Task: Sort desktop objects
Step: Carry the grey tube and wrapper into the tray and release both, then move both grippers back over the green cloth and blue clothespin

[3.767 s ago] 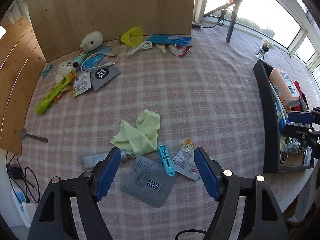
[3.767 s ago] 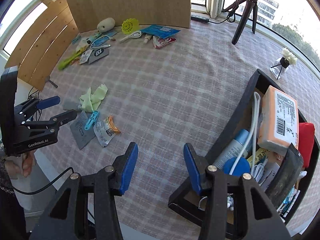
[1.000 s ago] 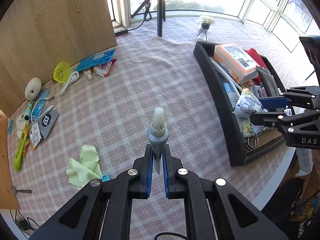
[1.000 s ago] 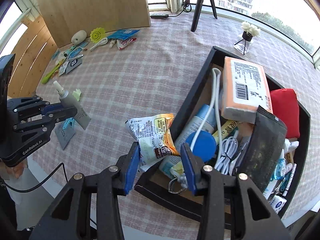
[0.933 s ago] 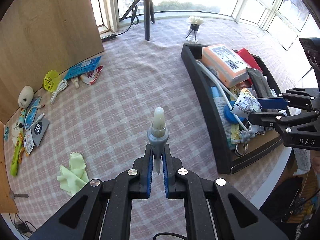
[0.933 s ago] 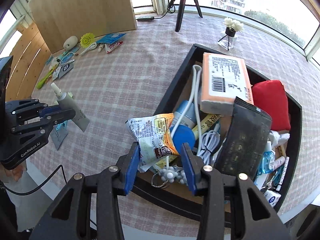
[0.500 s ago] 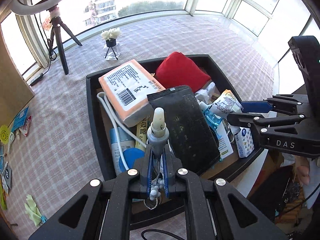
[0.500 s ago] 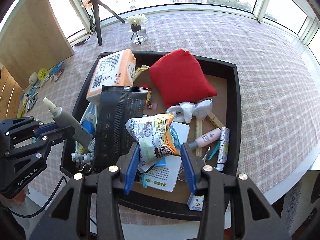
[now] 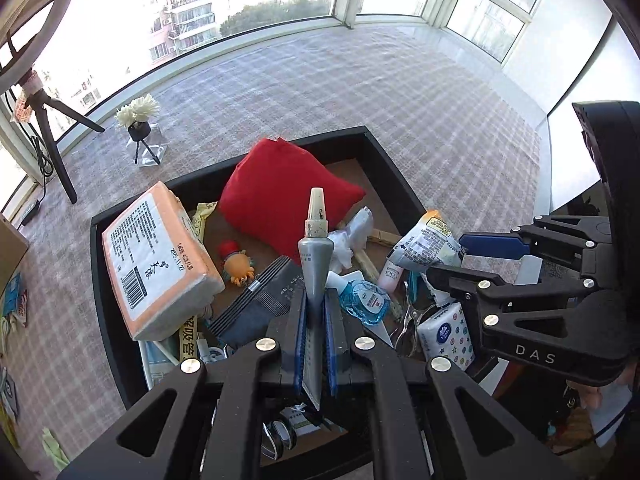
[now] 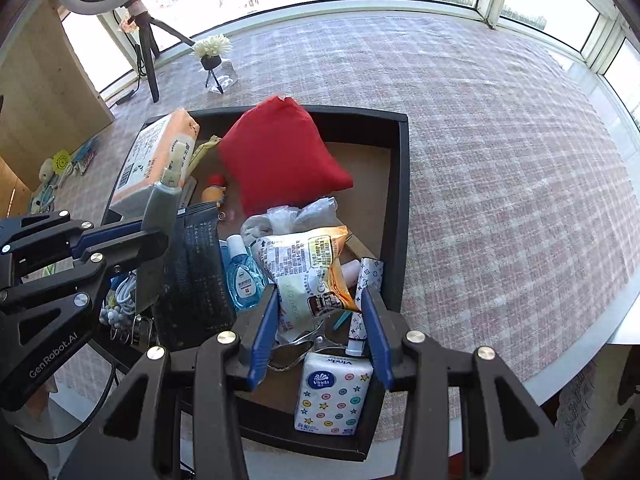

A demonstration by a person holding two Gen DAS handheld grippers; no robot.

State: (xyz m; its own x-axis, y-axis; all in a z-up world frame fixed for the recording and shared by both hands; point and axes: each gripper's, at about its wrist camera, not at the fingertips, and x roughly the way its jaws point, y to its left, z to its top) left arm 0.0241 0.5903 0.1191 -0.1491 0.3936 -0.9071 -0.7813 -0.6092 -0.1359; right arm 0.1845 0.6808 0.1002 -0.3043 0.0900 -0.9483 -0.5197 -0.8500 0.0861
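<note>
The grey tube [image 9: 315,264], nozzle up at the centre of the left wrist view, is pinched tight in the left gripper [image 9: 315,344] above the black tray [image 9: 104,300]. At lower centre of the right wrist view, the right gripper [image 10: 320,320] clamps the snack packet [image 10: 308,268] with its jaws fairly wide apart, also over the tray. The step in hand looks like dropping both in, and it would go best if each is lowered onto a free patch, perhaps the bare brown floor right of the red pouch [image 10: 280,160], before the jaws part, so nothing slides over the rim. Readable writing: "Vinda" on the spotted tissue pack [image 10: 332,396], "DAS" on the right gripper's body at the right of the left view, "GenRobot.AI" on the left gripper's body at lower left of the right view; the print on the orange tissue pack [image 9: 156,264] is too small to read.
</note>
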